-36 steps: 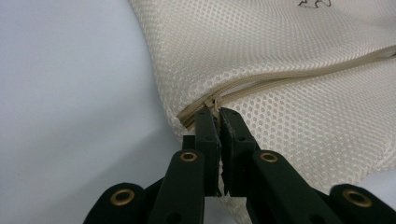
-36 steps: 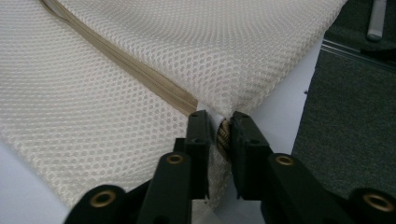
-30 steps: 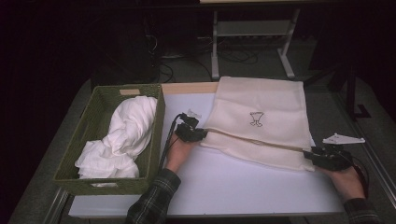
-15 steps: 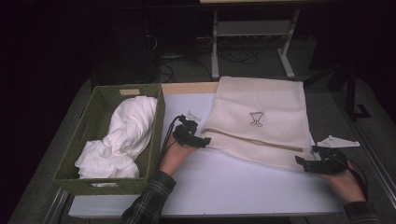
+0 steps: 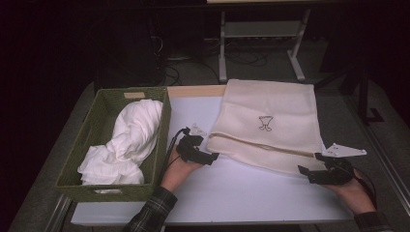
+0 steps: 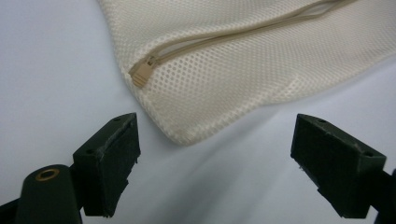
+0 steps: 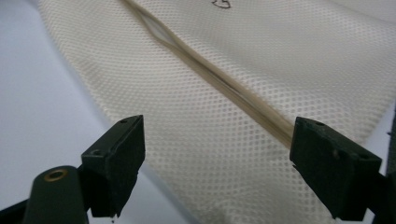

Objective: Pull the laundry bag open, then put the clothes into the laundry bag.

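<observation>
Here, white table (image 5: 251, 193) (dark room behind).

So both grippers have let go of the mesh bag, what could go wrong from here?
1. The left gripper has just been opening; nothing sits between its fingers. The zipper pull is small and flat, so a regrasp may pinch mesh instead.
2. The right gripper has also just been opening, over the bag. Its zipper gapes slightly; closing here could snag the mesh.
3. The white cloth in the basket looks bulky and may drag on the opening.
</observation>
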`<state>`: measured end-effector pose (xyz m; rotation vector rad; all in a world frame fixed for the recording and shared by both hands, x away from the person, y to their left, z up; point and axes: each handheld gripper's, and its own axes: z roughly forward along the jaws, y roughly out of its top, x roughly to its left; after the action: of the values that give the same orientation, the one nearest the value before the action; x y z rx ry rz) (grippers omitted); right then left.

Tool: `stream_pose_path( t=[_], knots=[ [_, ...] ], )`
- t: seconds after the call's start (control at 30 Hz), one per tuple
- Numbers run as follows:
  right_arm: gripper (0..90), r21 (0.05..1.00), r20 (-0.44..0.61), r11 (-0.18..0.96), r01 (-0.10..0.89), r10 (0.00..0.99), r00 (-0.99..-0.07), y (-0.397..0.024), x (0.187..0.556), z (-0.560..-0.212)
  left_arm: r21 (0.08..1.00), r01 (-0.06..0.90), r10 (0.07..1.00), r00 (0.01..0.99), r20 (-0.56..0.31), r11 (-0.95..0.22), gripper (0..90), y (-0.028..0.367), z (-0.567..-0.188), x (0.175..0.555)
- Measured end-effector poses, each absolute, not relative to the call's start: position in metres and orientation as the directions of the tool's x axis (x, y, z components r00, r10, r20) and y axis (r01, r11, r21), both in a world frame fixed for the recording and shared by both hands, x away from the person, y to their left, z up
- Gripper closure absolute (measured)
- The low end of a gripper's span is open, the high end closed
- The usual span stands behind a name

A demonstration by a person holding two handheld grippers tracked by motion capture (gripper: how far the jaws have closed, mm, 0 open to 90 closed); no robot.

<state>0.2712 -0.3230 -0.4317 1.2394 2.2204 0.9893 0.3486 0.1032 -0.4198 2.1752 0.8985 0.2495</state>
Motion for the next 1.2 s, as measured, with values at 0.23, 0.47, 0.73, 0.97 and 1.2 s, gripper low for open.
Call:
stream_pose_path(
  t=[0.23,0.47,0.73,0.97,1.2],
  knots=[
    [15.8,0.745,-0.008,0.381,0.547,0.826,-0.563,-0.311,0.268,-0.431,0.718,0.515,0.654,0.748,-0.11,-0.468,14.9,0.104,-0.42,0.335],
    [14.2,0.75,0.007,0.389,0.535,0.804,-0.594,-0.301,0.265,-0.43,0.712,0.515,0.641,0.758,-0.119,-0.477,14.9,0.107,-0.423,0.322],
    [13.4,0.758,0.015,0.398,0.517,0.781,-0.624,-0.29,0.261,-0.429,0.723,0.502,0.637,0.763,-0.111,-0.475,14.7,0.112,-0.419,0.311],
    [13.0,0.762,0.024,0.401,0.509,0.767,-0.641,-0.282,0.261,-0.431,0.726,0.499,0.645,0.758,-0.1,-0.474,14.7,0.112,-0.411,0.315],
    [13.1,0.765,0.014,0.404,0.503,0.769,-0.639,-0.279,0.261,-0.434,0.725,0.509,0.658,0.746,-0.102,-0.464,14.7,0.109,-0.399,0.324]
  ],
)
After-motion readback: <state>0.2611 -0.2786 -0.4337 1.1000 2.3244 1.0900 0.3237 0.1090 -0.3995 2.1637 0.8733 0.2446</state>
